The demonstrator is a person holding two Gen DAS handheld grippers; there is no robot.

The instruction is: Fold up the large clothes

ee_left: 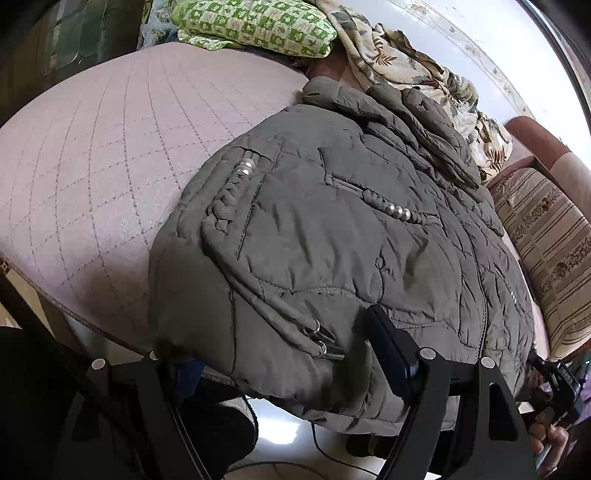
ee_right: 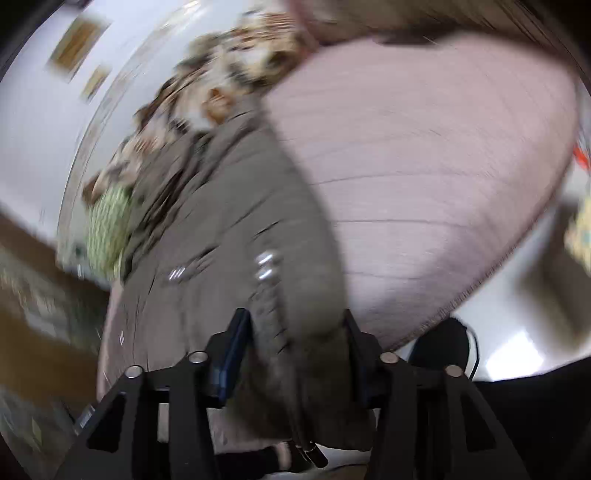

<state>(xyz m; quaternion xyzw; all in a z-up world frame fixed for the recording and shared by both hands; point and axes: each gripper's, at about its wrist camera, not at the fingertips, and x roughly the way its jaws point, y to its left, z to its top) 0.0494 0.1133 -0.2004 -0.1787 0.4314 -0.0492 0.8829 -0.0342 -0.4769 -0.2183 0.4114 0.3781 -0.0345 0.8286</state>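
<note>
While the padded grey jacket [ee_left: 332,240] lies spread on the pink quilted bed [ee_left: 92,166] with its hem overhanging the near edge, both grippers straddle that hem. The main risk from here is an uneven or shallow grip: the padding is thick and slippery, so fingers that catch only the outer layer may let the hem slide out on lifting, and the fold would then skew. A second risk is snagging the metal buckles [ee_left: 325,343] or the pearl trim [ee_left: 399,212], which could drag the fabric sideways. The left gripper [ee_left: 280,365] points steeply down at the bed edge, hem bulging between its fingers; the finger at 4 o'clock lies against the fabric, the one at 8 o'clock is largely hidden behind it, so whether this gripper clamps the jacket cannot be told. The right gripper [ee_right: 295,350], in a heavily blurred view, also tilts downward, its fingers standing at 7 and 5 o'clock with the hem filling the gap and both fingers against the cloth, grasping the jacket. A floral blanket [ee_left: 424,74] and a green patterned cushion [ee_left: 251,26] are heaped at 12 o'clock.
</note>
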